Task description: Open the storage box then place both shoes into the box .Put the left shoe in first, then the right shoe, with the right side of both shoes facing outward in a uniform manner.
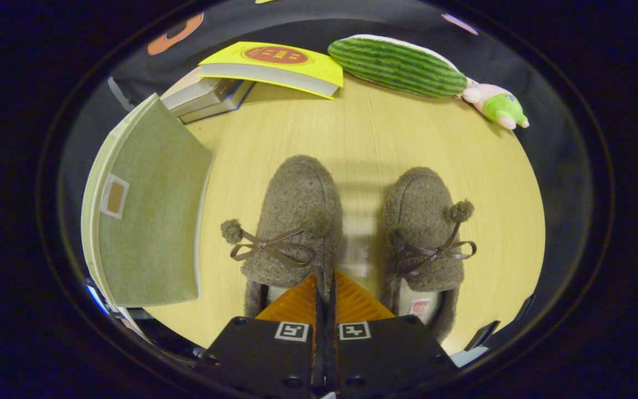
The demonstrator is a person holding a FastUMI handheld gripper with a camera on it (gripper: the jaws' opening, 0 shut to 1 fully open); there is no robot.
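Fuzzy left shoe (297,221) lies just ahead of the closed, empty gripper (324,277) jaws.

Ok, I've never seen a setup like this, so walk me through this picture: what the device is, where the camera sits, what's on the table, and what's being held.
The camera rides on a handheld two-finger gripper and looks forward along its fingers, which show nearest the camera. They are pressed together with nothing between them.

Just ahead, on the pale wooden table, stand two fuzzy brown slippers with ribbon bows and pompoms: one slipper directly beyond the fingertips, the other slipper beside it.

Next to the first slipper is a green fabric storage box, its lid closed. Beyond lie a yellow book on a stack of books, a striped watermelon-pattern cushion and a small pink and green plush toy.
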